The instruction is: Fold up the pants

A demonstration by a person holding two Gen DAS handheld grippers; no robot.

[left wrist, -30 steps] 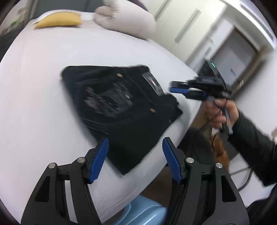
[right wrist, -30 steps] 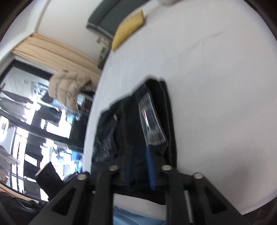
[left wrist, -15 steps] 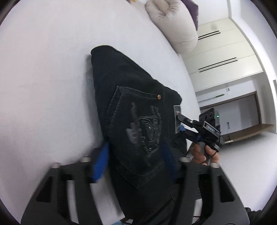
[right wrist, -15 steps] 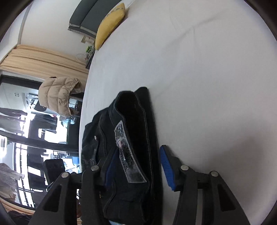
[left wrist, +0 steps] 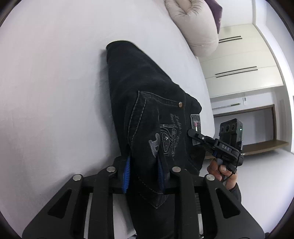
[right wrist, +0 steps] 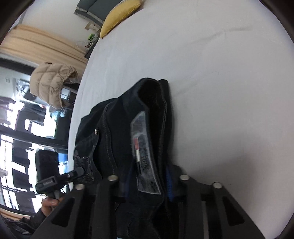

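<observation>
**Black jeans pinched at the near edge by both grippers**

The black jeans [left wrist: 147,95], already folded into a compact bundle, lie on the white bed sheet [left wrist: 51,92] and stretch away from both grippers toward a beige pillow [left wrist: 194,27] beyond. The left gripper [left wrist: 143,172] is closing on the bundle's near edge by the embroidered back pocket [left wrist: 165,139], denim bunched between its blue pads [left wrist: 126,172]. To its right, the right gripper [right wrist: 148,182] is likewise closing around the waistband end, with the leather brand patch [right wrist: 145,160] between its jaws. A yellow cushion [right wrist: 119,11] sits far ahead of it. The step looks like taking hold for a final fold or lift. The next move would need both grips firm and both hands rising together, so the layers stay stacked.
</observation>
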